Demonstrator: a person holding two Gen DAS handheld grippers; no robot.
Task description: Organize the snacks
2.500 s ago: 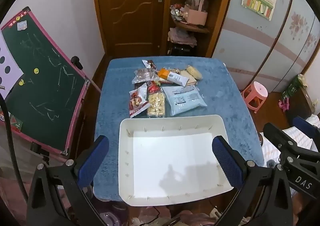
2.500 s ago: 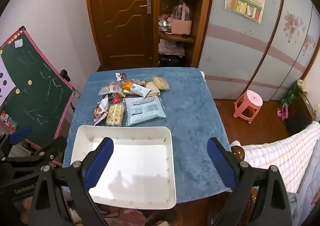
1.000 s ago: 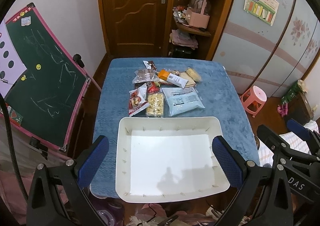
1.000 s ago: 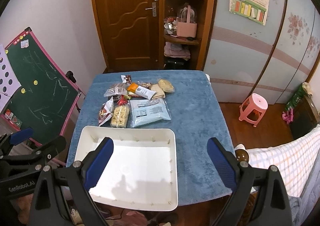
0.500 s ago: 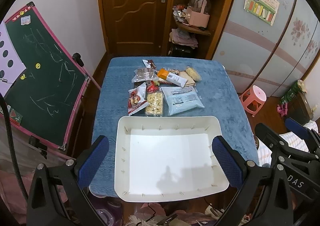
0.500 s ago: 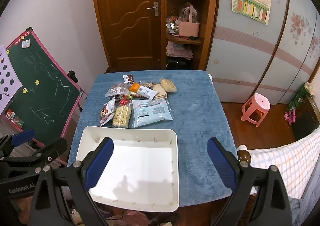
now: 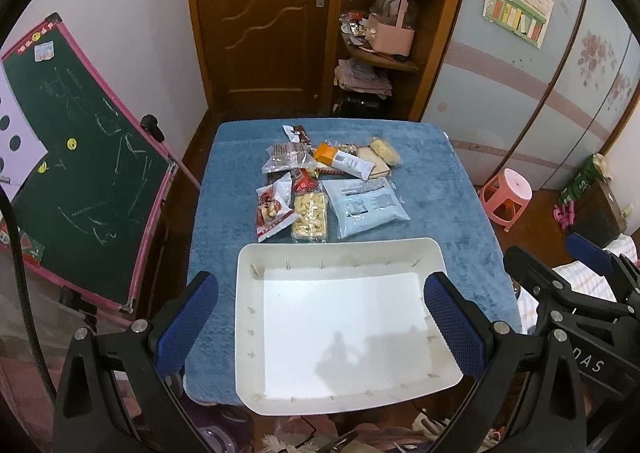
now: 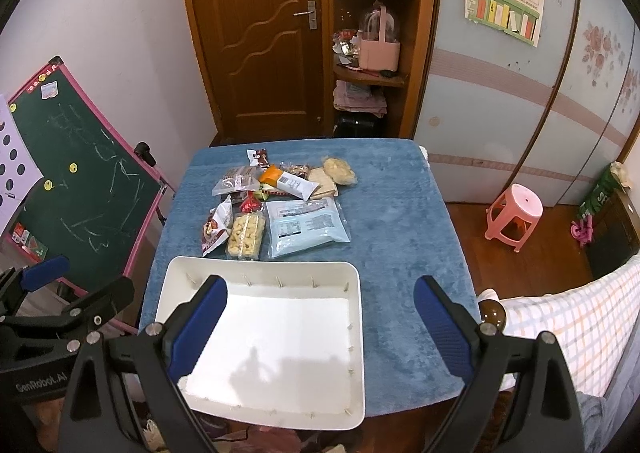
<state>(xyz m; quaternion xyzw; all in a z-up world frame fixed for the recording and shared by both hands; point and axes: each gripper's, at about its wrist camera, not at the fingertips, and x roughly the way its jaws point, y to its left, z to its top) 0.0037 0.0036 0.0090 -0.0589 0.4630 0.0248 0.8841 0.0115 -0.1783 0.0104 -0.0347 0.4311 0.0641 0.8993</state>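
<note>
An empty white tray [image 7: 244,293] [image 8: 356,333] sits at the near edge of a blue-covered table [image 7: 440,189] [image 8: 400,213]. Beyond it lies a pile of snack packets: a pale blue pouch [image 7: 366,207] [image 8: 306,227], a clear pack of yellow puffs [image 7: 309,216] [image 8: 245,235], a red-and-white bag [image 7: 272,209] [image 8: 216,229], an orange-and-white bar [image 7: 340,161] [image 8: 290,183] and several others. My left gripper [image 7: 320,323] hangs open above the tray's near part. My right gripper [image 8: 320,327] is open too, over the tray's right side. Neither holds anything.
A green chalkboard easel [image 7: 80,165] [image 8: 80,181] stands left of the table. A wooden door [image 7: 264,21] and a shelf unit [image 7: 384,33] are behind it. A pink stool [image 7: 506,197] [image 8: 514,215] is on the floor to the right. A checked cloth [image 8: 572,329] lies at the near right.
Both cameras have risen and tilted slightly, so the table and tray sit a little lower in view. Snacks and tray have not moved; both grippers stay open.
</note>
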